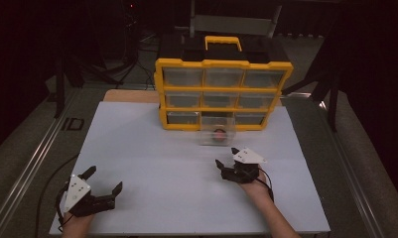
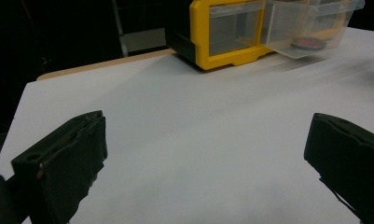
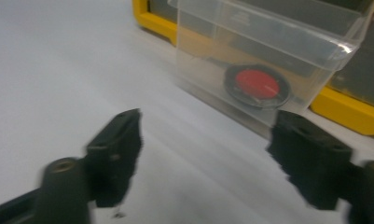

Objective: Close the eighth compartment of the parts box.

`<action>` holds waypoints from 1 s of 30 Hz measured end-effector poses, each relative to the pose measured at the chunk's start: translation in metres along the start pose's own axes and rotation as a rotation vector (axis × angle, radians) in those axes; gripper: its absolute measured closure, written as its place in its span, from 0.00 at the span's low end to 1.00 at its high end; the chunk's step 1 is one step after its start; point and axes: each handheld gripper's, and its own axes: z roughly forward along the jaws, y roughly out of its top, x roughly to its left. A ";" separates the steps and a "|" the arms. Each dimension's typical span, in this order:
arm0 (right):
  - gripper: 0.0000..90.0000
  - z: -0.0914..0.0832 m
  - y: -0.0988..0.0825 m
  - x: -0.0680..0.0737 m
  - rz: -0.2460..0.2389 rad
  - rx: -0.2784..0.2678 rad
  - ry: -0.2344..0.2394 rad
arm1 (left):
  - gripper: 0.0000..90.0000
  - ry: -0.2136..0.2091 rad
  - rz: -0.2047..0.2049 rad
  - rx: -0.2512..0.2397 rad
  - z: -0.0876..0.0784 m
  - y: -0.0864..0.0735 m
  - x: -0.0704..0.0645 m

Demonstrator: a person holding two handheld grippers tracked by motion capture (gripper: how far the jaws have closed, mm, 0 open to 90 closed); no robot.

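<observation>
1. Drawer (image 1: 216,135) — the clear one pulled out of the bottom row of the yellow organizer (image 1: 223,94) — is sitting on the counter (image 1: 152,163) with a red-and-black disc (image 3: 257,86) lying flat inside.
2. I am holding my right gripper (image 1: 227,157) just in front of it, jaws partly open with nothing between them, the drawer's front wall facing them.
3. My left gripper (image 1: 103,179) is resting wide open and empty at the near left corner — well apart from the drawer.
4. Judging by this, the right hand is nearer; the drawer's long axis is running straight back into its slot.
</observation>
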 end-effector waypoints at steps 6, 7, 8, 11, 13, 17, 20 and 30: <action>0.55 0.004 0.003 -0.001 0.003 -0.003 -0.036 | 0.00 0.001 0.002 0.002 0.000 0.000 0.000; 0.59 0.005 0.003 -0.001 0.005 -0.006 -0.043 | 0.00 0.001 0.001 0.002 0.000 0.000 0.000; 0.64 0.005 0.004 -0.001 0.007 -0.007 -0.053 | 0.00 0.001 0.000 0.002 0.000 -0.001 0.001; 0.74 0.007 0.007 0.000 0.006 -0.006 -0.080 | 0.00 0.001 0.000 0.001 0.000 -0.001 0.001; 0.83 0.008 0.009 0.000 0.007 -0.011 -0.092 | 0.00 0.002 0.001 0.001 0.000 -0.001 0.001; 0.97 0.010 0.011 -0.003 0.010 -0.013 -0.112 | 0.00 0.001 0.000 0.002 0.000 -0.001 0.001; 1.00 0.011 0.012 -0.005 0.014 -0.021 -0.102 | 0.00 -0.001 0.000 0.003 0.001 -0.001 0.001; 1.00 0.022 0.014 -0.009 -0.005 0.002 -0.104 | 0.00 -0.001 0.001 0.005 0.001 -0.001 0.001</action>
